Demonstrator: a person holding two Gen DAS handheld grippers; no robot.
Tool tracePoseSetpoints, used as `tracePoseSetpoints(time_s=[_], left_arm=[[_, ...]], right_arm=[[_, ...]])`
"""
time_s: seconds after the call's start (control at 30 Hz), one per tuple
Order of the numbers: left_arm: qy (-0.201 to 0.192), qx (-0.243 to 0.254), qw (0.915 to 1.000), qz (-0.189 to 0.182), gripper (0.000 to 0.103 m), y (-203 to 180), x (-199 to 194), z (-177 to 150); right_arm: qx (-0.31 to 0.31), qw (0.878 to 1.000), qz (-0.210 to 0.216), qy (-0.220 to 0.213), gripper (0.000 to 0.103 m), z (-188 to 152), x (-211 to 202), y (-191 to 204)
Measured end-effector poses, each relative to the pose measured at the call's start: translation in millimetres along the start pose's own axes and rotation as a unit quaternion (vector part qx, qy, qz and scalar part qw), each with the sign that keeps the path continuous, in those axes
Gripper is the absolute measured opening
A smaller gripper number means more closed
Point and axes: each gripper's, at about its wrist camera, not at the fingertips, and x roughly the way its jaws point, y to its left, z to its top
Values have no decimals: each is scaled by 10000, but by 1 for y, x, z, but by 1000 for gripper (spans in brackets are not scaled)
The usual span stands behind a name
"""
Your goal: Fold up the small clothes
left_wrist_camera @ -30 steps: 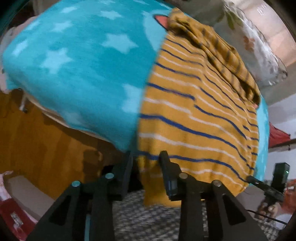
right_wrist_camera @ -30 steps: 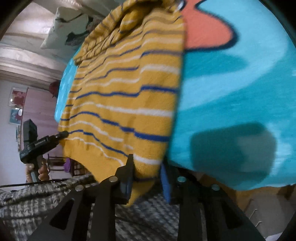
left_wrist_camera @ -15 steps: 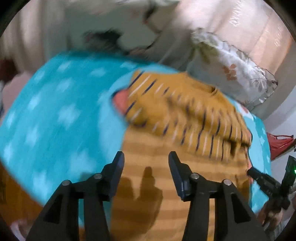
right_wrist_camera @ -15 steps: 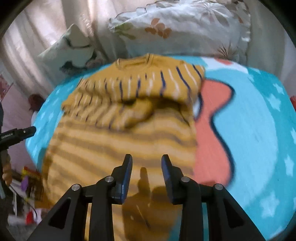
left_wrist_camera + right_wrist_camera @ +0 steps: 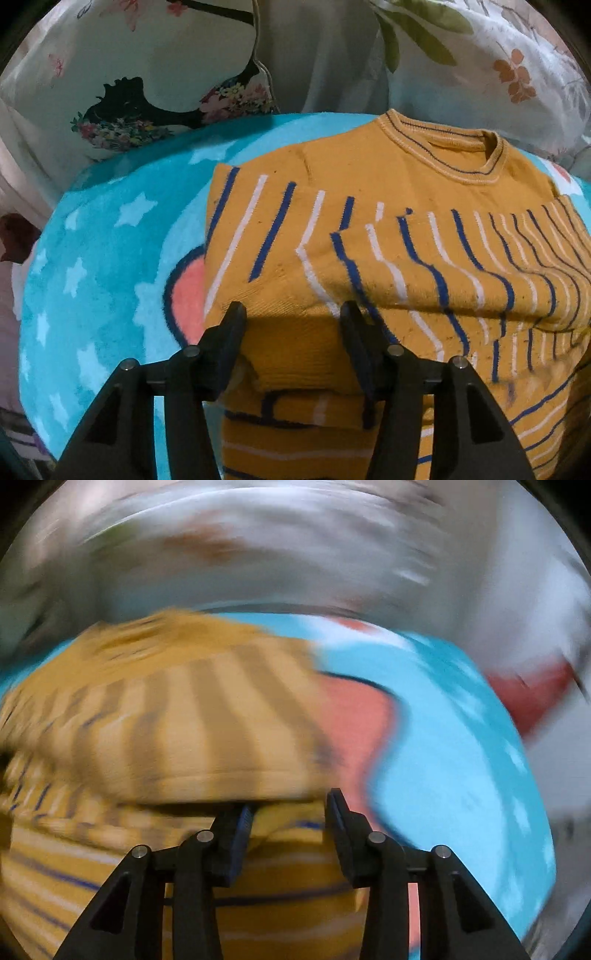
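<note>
Mustard sweater (image 5: 369,258) with blue and white stripes, folded, neckline up, on bedspread

Star blanket (image 5: 110,258): yellow sweater (image 5: 388,229), 2 pillows (image 5: 155,74).

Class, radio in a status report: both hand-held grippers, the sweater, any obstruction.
Left hand-held gripper open. Right hand-held gripper open, view blurred. Yellow striped sweater on blue star blanket, bottom folded up. Pillows behind; nothing blocking.

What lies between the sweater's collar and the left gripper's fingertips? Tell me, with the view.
Only the sweater itself: plain mustard chest, then the striped sleeves folded across it, reaching the open left gripper. Left wrist view shows this; the right is blurred.
</note>
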Motion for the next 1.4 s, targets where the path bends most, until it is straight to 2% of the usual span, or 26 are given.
tracePoseSetpoints(time_s=[0.07, 0.13, 0.2, 0.3, 0.37, 0.47, 0.63, 0.7, 0.8, 0.9, 1.03, 1.13, 1.2, 1.27, 1.37, 1.4], left_arm=[[1, -50, 9999, -165, 54, 7, 0, -1], [-26, -9, 9997, -257, 54, 9, 0, -1], [-81, 48, 9995, -288, 56, 6, 3, 0], [-104, 34, 9987, -493, 60, 14, 6, 0], [83, -146, 9965, -814, 60, 27, 3, 3], [287, -719, 9893, -1234, 60, 56, -5, 0], [475, -1228, 9827, -1300, 62, 103, -21, -23], [497, -1337, 9816, -1269, 62, 116, -29, -36], [438, -1432, 9824, -1115, 64, 133, -43, -52], [386, -1598, 9806, -1071, 66, 150, -54, -64], [350, -1825, 9763, -1111, 66, 167, -67, -78], [326, -1916, 9743, -1137, 67, 177, -72, -86], [331, -1975, 9731, -1137, 67, 183, -74, -91], [367, -2074, 9707, -1158, 67, 189, -74, -97], [401, -2228, 9663, -1229, 67, 196, -74, -104], [397, -2252, 9656, -1236, 67, 199, -74, -106]], right_arm=[[722, 9969, -111, 280, 40, -4, 4, -44], [1039, 9938, -85, 389, 40, -8, 0, -72], [1056, 9940, -10, 275, 40, -8, -16, -83], [869, 9958, 253, 130, 40, -5, -34, -76], [702, 9955, 626, 81, 40, -2, -45, -58], [442, 9915, 1225, 72, 40, 0, -53, -29], [-466, 9757, 2140, -15, 40, 14, -72, 48], [-796, 9646, 2513, -38, 40, 22, -78, 82], [-1421, 9369, 3195, 33, 40, 33, -86, 149], [-1865, 9136, 3608, 201, 40, 33, -87, 209], [-2330, 8881, 3938, 428, 40, 23, -88, 274], [-2825, 8690, 4016, 606, 41, 6, -88, 314], [-3311, 8689, 3627, 624, 43, -12, -80, 339], [-3580, 8737, 3224, 669, 41, -23, -68, 351], [-2901, 8864, 3498, 877, 15, -13, -63, 343], [-2716, 8878, 3605, 902, 15, -7, -63, 336]])
